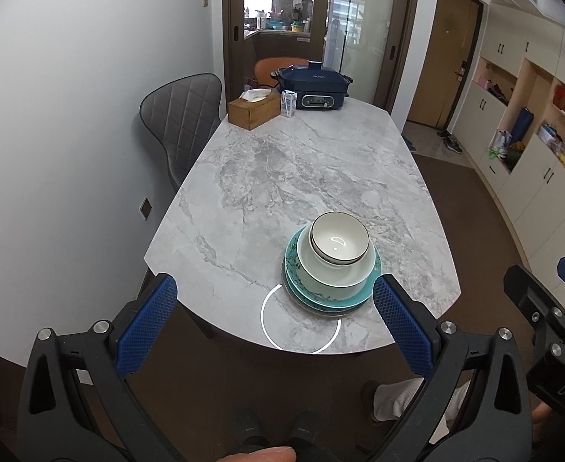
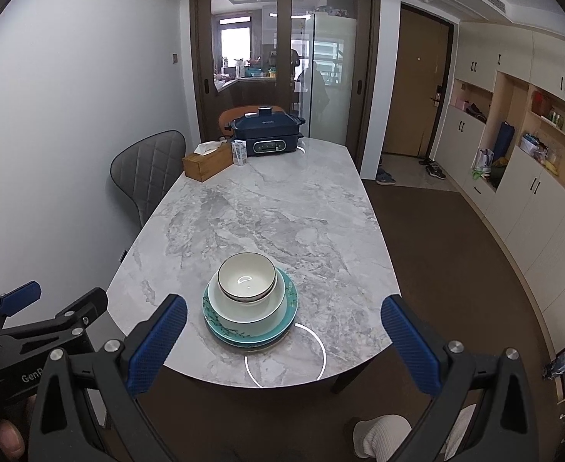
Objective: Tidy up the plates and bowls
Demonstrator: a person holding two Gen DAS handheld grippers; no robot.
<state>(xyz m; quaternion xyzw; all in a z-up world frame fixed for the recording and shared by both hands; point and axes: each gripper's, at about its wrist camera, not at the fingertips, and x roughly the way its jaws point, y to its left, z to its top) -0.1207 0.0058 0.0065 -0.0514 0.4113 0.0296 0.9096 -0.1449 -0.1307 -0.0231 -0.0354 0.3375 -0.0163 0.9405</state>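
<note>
A stack of dishes stands near the front edge of the marble table [image 1: 282, 177]. At the bottom are teal patterned plates [image 1: 297, 288], then a pale wide bowl [image 1: 332, 279], then small white bowls with dark rims [image 1: 339, 238] on top. The same stack shows in the right wrist view: plates [image 2: 224, 329], pale bowl [image 2: 243, 313], small bowls [image 2: 247, 276]. My left gripper [image 1: 274, 308] is open and empty, held back from the table edge. My right gripper [image 2: 282, 327] is open and empty, also short of the table, with the stack between its fingers in view.
At the far end of the table stand a wooden tissue box [image 1: 253, 109], a small carton [image 1: 288, 103] and a dark blue electric cooker [image 1: 313, 88]. A grey chair [image 1: 180, 115] stands on the left. White cabinets [image 2: 532, 177] line the right wall.
</note>
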